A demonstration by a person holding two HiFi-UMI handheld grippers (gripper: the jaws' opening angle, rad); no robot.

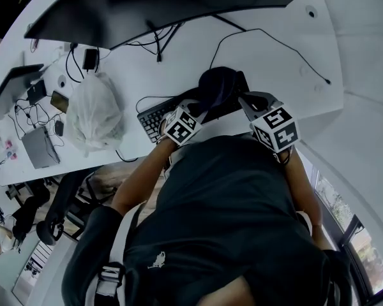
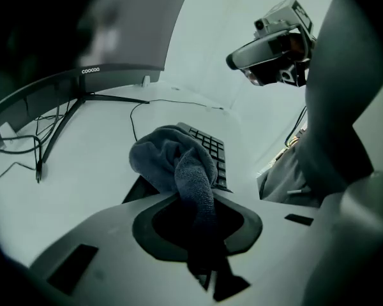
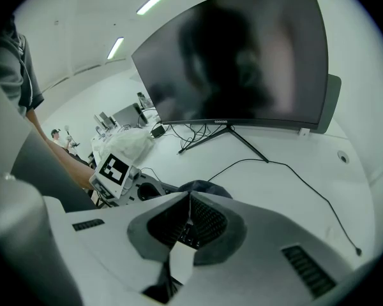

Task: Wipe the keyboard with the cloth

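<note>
Left gripper view has the left gripper (image 2: 193, 199) clamped on a narrow, twisted tail of the cloth (image 2: 169, 158). The rest of the cloth bunches in a loose lump just ahead of the fingertips and lies on the near end of the keyboard (image 2: 212, 148). The right gripper (image 3: 190, 196) is closed tip to tip with nothing between the jaws that I can see, and the cloth (image 3: 204, 187) sits just beyond its tips.

The grip looks like the weak point. With so little fabric pinched, a firm stroke could pull the tail free. The lump may also roll over the keys instead of wiping them, or snag on a keycap. Nothing braces the keyboard, since the right gripper touches neither it nor the cloth. A sideways push could therefore slide it across the smooth desk (image 2: 96, 158) and tug its cable.

In the head view the two grippers converge close in front of the person's chest, over the desk's near edge. The left gripper (image 1: 198, 110) tilts downward with its fingers pointing along the keyboard (image 1: 152, 118). The left forearm (image 1: 140, 171) reaches in from that side at a slant. The right forearm (image 1: 303, 190) is tucked closer to the body. The right gripper (image 1: 246, 101) points forward toward the monitor (image 3: 242, 62), well beyond the fingertips.
</note>
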